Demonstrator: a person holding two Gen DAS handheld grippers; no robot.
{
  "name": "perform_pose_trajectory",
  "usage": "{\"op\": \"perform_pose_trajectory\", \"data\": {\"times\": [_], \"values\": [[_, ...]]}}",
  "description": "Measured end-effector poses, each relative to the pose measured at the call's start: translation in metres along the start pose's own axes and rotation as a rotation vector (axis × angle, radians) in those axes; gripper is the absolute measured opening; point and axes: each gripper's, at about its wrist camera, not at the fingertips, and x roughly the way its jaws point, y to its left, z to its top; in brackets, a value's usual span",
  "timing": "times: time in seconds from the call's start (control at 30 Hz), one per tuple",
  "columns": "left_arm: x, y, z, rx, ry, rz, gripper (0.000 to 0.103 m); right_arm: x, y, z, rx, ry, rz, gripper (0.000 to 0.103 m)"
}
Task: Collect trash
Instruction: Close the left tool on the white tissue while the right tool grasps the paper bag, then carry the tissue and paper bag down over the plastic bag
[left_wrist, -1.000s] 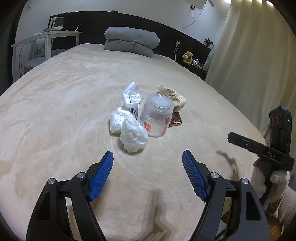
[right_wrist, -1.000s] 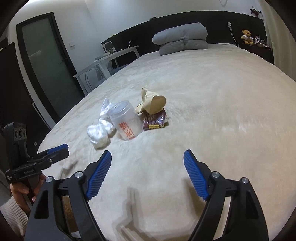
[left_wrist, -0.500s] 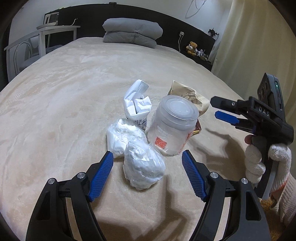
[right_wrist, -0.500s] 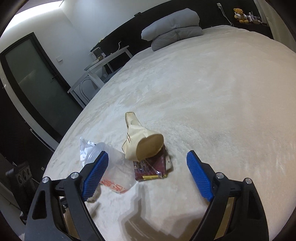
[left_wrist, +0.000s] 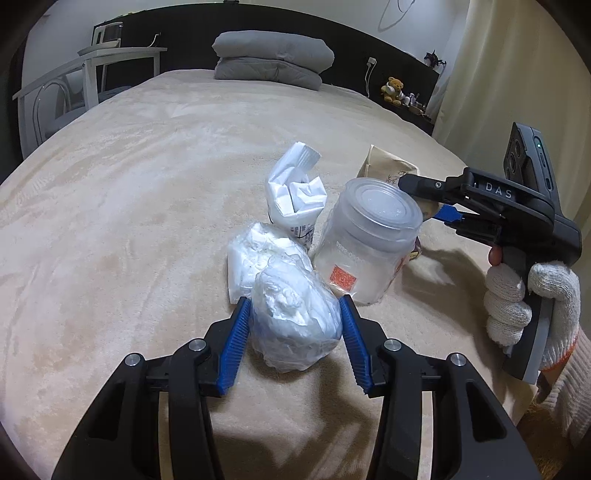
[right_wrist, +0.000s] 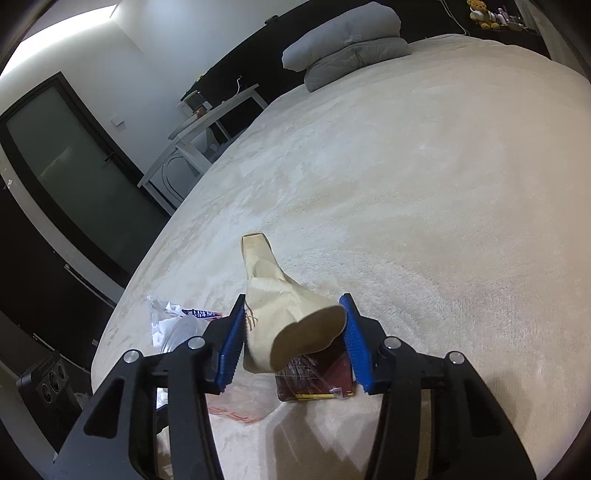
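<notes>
Grasp step, pile mid-bed. Your left gripper (left_wrist: 293, 338) closing, blue pads flanking near plastic wad (left_wrist: 295, 325). Your right gripper (right_wrist: 293, 338) clamped on paper bag (right_wrist: 291, 325), far right. Next: finish squeeze, lift both clear of jar (left_wrist: 369, 240).

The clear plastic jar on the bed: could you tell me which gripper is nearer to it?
Left. The left gripper, closing around the white plastic wad, sits right against the clear plastic jar; the right gripper clamps the tan paper bag behind it.
</notes>
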Motion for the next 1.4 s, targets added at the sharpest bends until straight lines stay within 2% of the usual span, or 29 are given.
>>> {"op": "perform_pose_trajectory", "data": {"times": [0.27, 0.67, 0.8, 1.0, 1.4], "values": [[-0.018, -0.002, 0.001, 0.015, -0.049, -0.006, 0.047, -0.040, 0.005, -0.006, -0.042, -0.068, -0.035, 0.050], [-0.066, -0.009, -0.007, -0.038, -0.160, -0.025, 0.047, -0.117, 0.007, -0.046, -0.082, -0.119, -0.065, 0.050], [-0.089, -0.012, -0.016, -0.053, -0.207, -0.034, 0.047, -0.143, 0.011, -0.068, -0.081, -0.124, -0.049, 0.050], [-0.113, -0.029, -0.035, -0.001, -0.255, -0.050, 0.047, -0.182, 0.021, -0.109, -0.071, -0.143, -0.033, 0.050], [-0.156, -0.066, -0.088, 0.009, -0.284, -0.095, 0.047, -0.243, 0.037, -0.175, -0.063, -0.169, -0.006, 0.050]]}}
